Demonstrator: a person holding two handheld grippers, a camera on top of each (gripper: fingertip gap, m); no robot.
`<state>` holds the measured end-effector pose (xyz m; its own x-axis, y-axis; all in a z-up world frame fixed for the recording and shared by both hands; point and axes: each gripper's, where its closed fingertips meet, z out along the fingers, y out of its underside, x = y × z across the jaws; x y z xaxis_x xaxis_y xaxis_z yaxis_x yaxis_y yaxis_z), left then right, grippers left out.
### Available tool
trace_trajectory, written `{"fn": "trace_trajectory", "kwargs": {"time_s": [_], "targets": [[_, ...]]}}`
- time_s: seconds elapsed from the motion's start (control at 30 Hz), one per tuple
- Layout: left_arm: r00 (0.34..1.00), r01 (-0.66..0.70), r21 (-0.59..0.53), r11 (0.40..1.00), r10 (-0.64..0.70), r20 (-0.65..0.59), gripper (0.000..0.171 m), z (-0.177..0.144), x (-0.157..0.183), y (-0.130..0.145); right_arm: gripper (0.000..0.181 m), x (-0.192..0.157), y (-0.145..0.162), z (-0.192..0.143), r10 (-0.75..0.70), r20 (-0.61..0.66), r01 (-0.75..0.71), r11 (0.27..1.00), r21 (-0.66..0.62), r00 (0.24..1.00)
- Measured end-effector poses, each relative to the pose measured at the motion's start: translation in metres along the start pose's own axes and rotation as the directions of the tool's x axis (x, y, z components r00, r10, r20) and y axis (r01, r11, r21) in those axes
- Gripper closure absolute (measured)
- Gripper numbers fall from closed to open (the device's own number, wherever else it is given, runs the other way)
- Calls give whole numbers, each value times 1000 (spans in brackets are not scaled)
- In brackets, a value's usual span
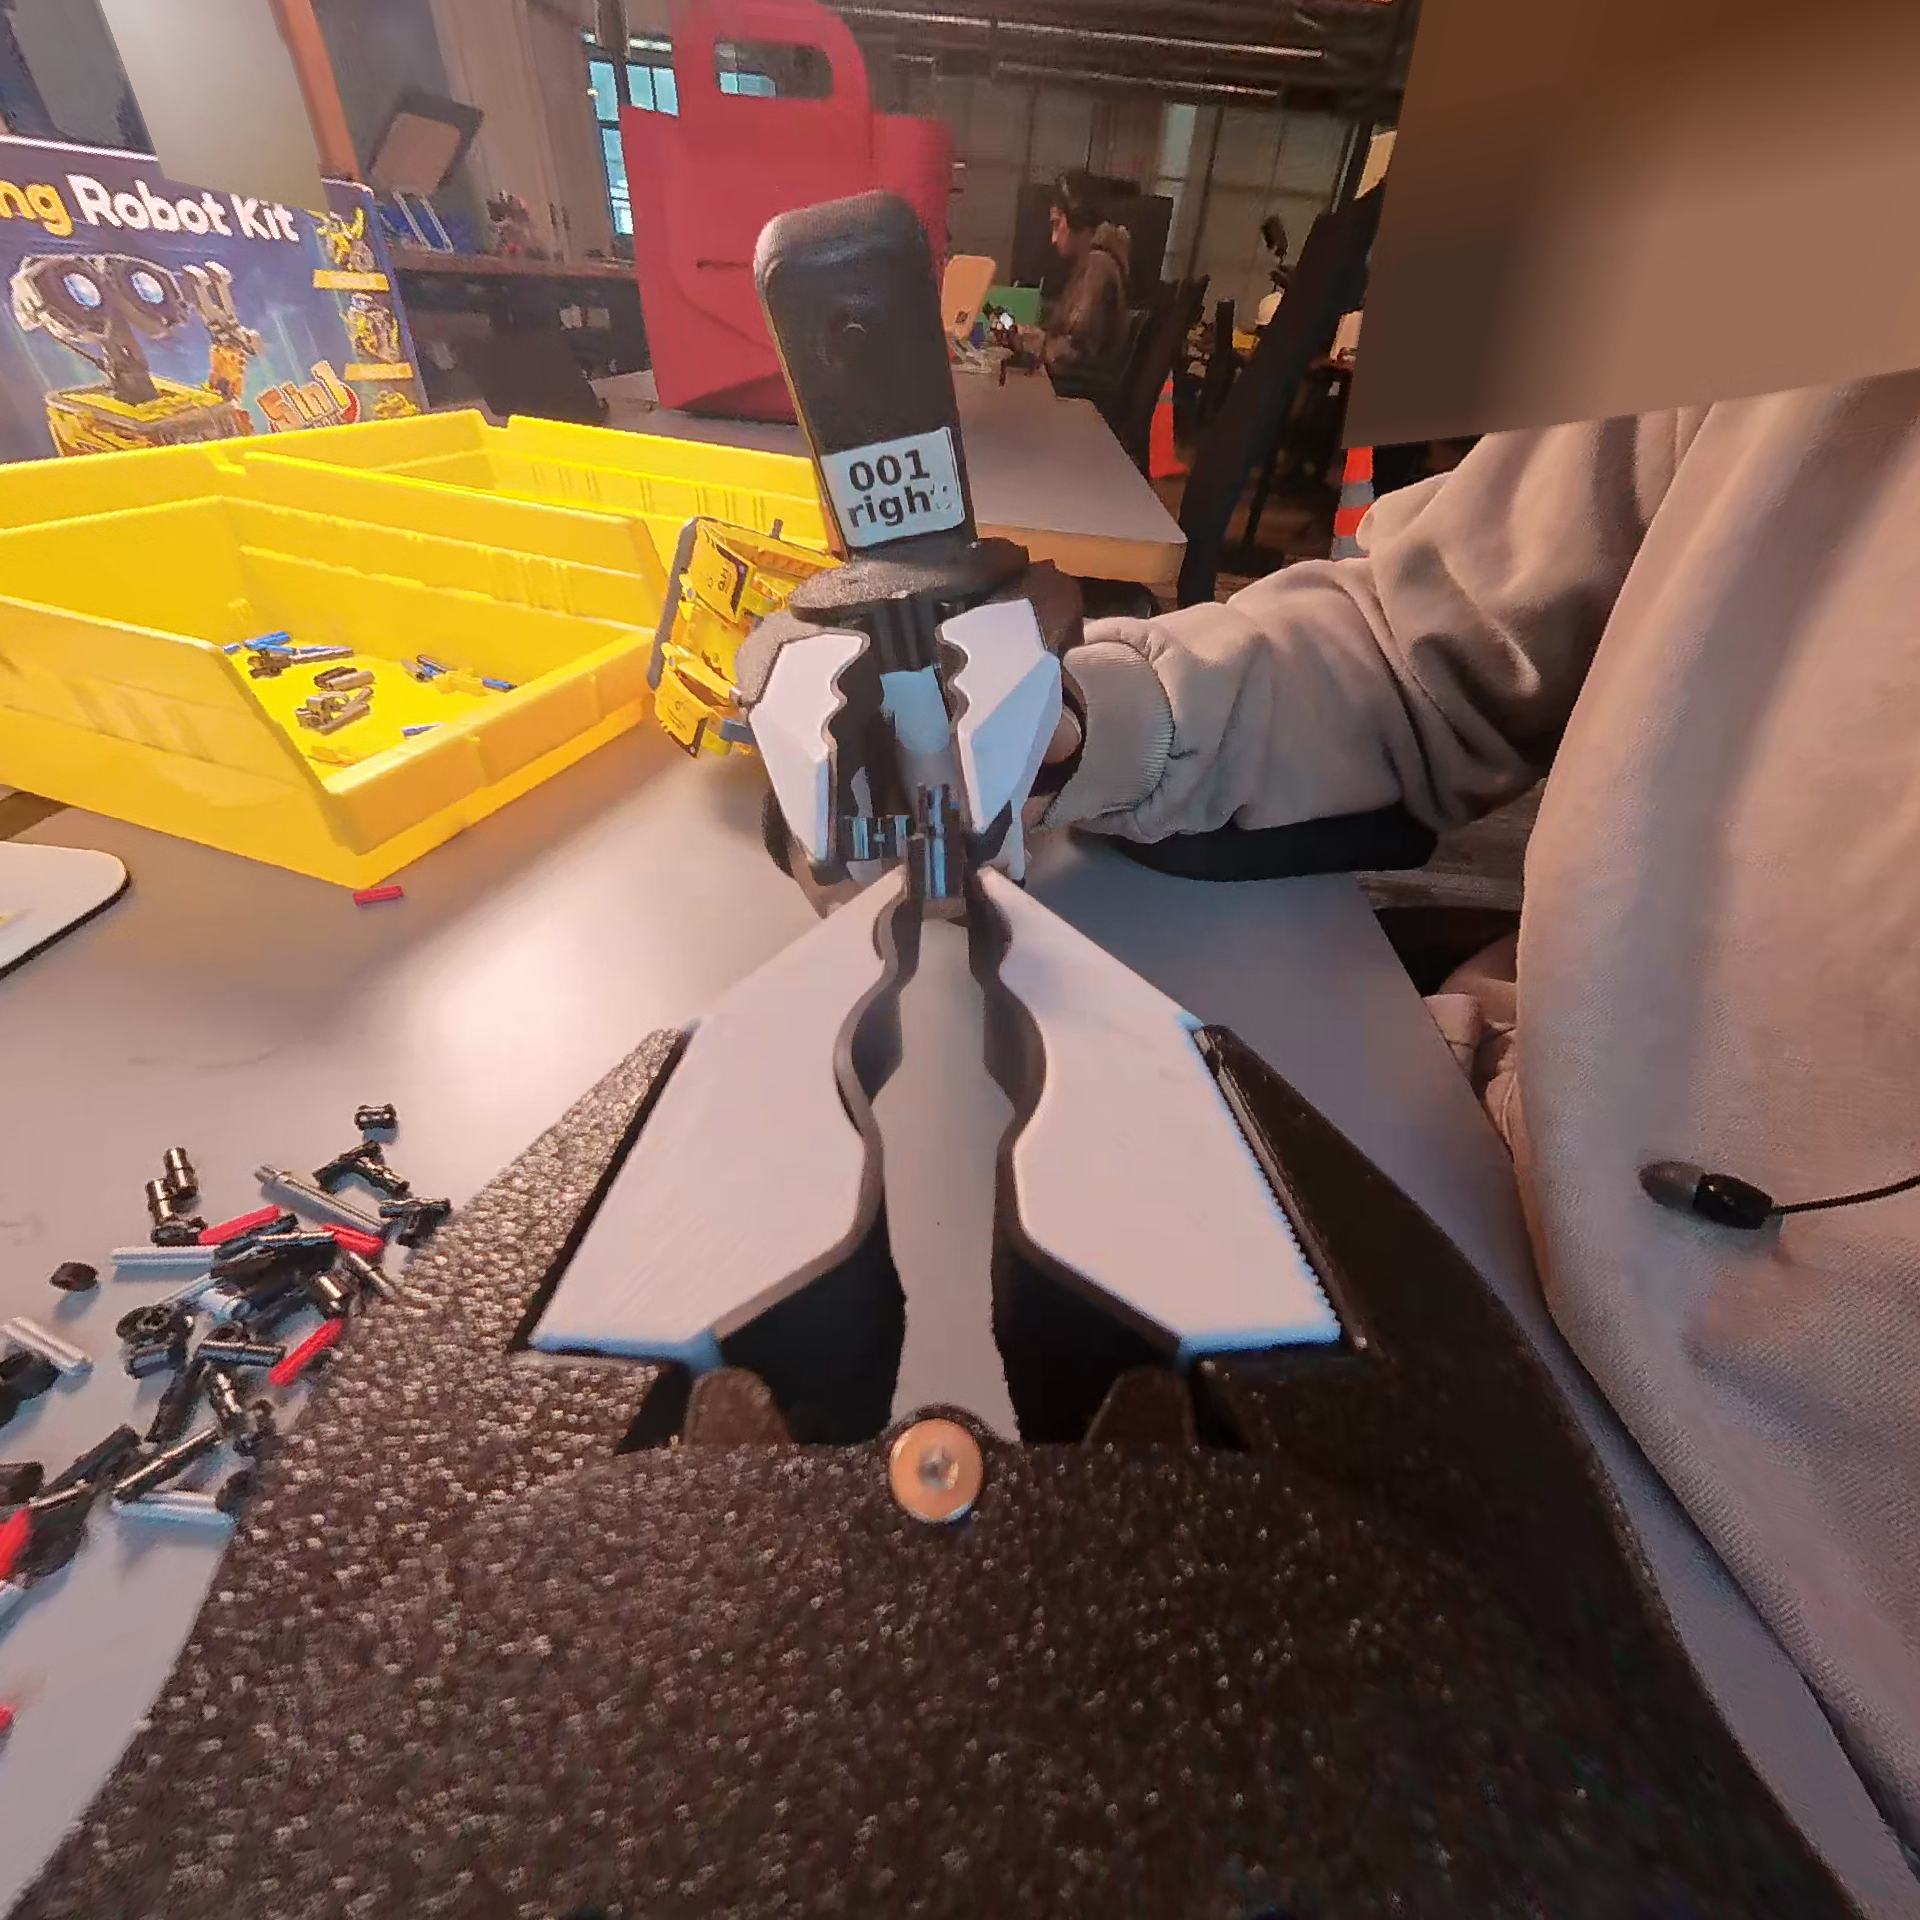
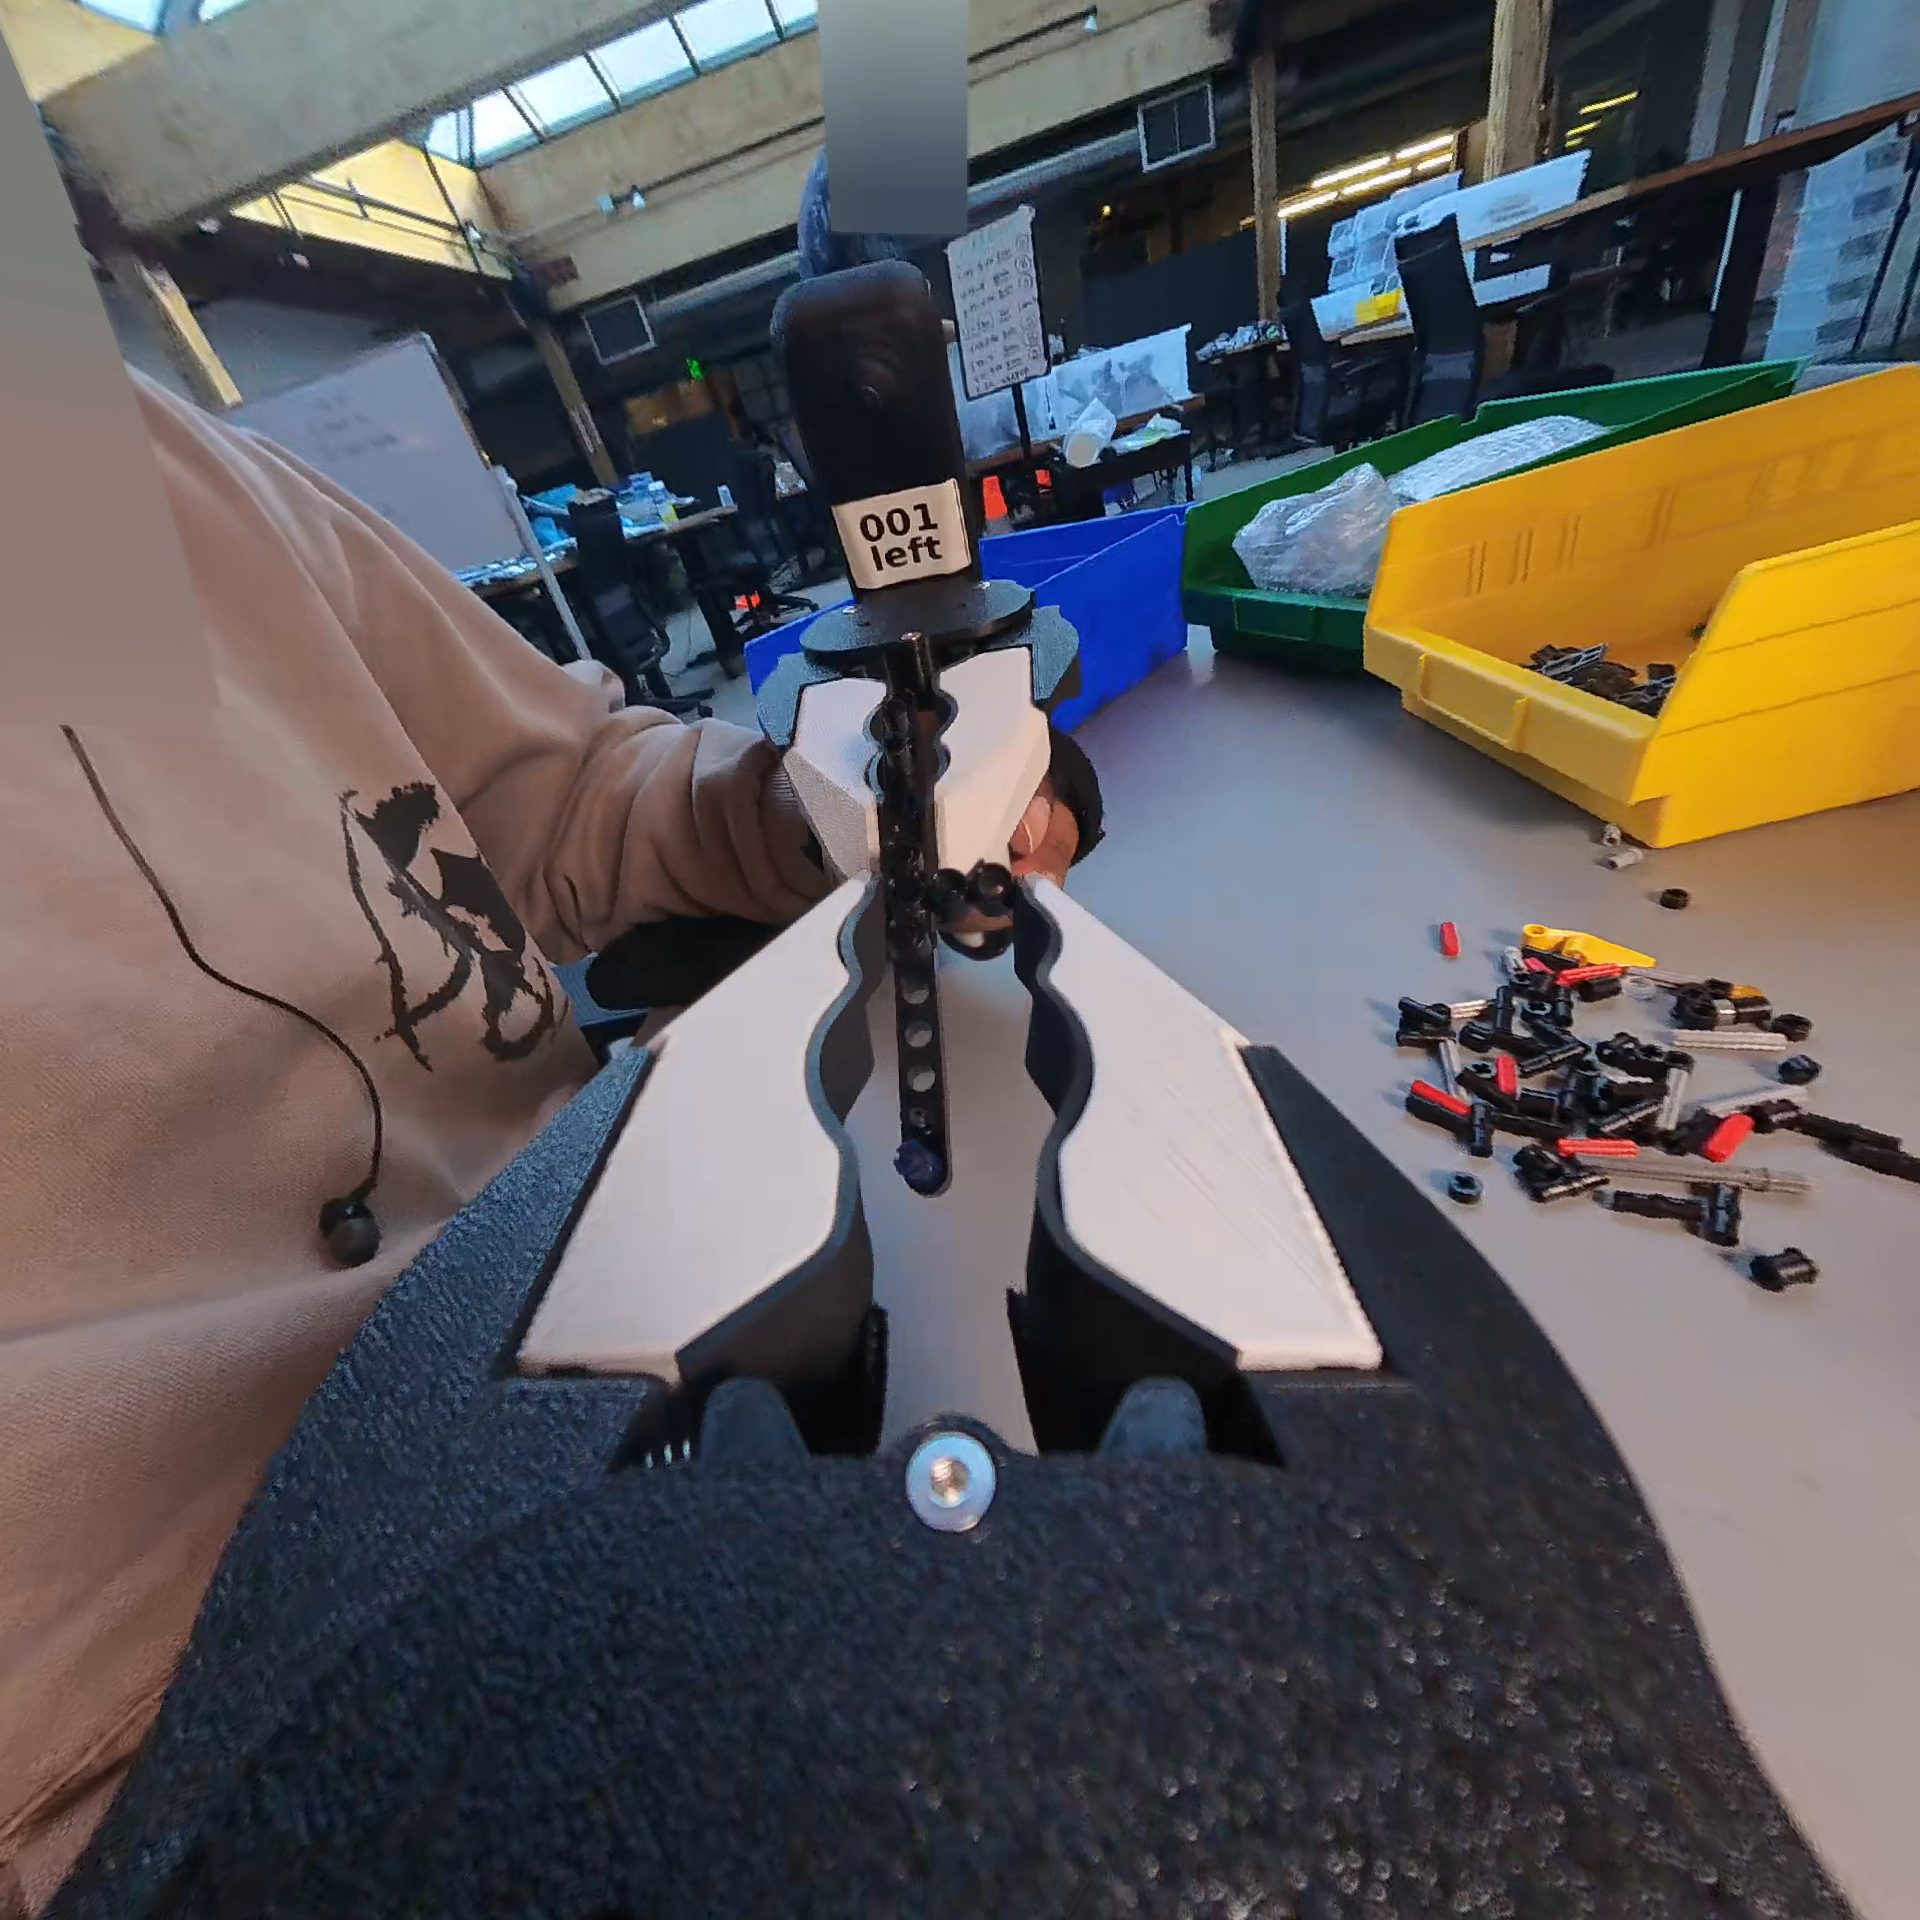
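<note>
The left gripper (image 1: 940, 883) pinches a black beam (image 2: 906, 935) end-on, keeping its holes exposed. The right gripper (image 2: 940, 904) clamps a small black connector (image 2: 971, 899) against it, probably seated in a hole; the tips hide the joint. Beyond, loose pieces (image 2: 1600, 1091) and a yellow bin (image 1: 343, 665).

My two grippers meet tip to tip above the table (image 1: 312, 997), my left gripper (image 1: 940, 894) facing my right gripper (image 2: 940, 914), with the perforated beam (image 2: 914, 997) between their fingertips. Left of my left gripper lies the pile of small building parts (image 1: 208, 1309), and behind it the divided bin (image 1: 343, 665) with a few parts in it. The kit box (image 1: 197, 312) stands behind that bin.
</note>
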<state>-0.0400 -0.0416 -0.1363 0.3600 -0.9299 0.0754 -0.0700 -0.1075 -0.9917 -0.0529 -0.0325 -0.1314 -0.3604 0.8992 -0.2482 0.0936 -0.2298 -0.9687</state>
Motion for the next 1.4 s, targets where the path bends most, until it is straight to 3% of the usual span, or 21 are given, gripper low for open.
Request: {"fn": "trace_trajectory", "kwargs": {"time_s": [0.17, 0.27, 0.7, 0.93, 1.1, 1.4], "targets": [[1000, 12, 25, 1000, -12, 15, 158, -9, -3, -6, 159, 3, 5, 1, -44, -34, 43, 998, -47, 998], [1000, -17, -30, 999, 17, 7, 164, -9, 0, 1, 159, 2, 6, 3, -52, -41, 50, 998, -49, 998], [1000, 6, 65, 998, -5, -15, 165, -7, 7, -13, 159, -8, -8, 3, -95, -37, 96, 995, 15, 995], [999, 51, -22, 998, -51, -4, 164, -4, 5, -2, 160, -6, -10, 3, -108, -61, 110, 993, 33, 992], [991, 135, -20, 991, -136, -16, 164, 0, 6, 1, 161, -6, -12, 2, -70, -46, 73, 994, 76, 996], [984, 172, -109, 979, -176, -29, 164, 24, 12, 7, 161, -11, -19, 3, -16, 5, 15, 988, 151, 1000]]}}
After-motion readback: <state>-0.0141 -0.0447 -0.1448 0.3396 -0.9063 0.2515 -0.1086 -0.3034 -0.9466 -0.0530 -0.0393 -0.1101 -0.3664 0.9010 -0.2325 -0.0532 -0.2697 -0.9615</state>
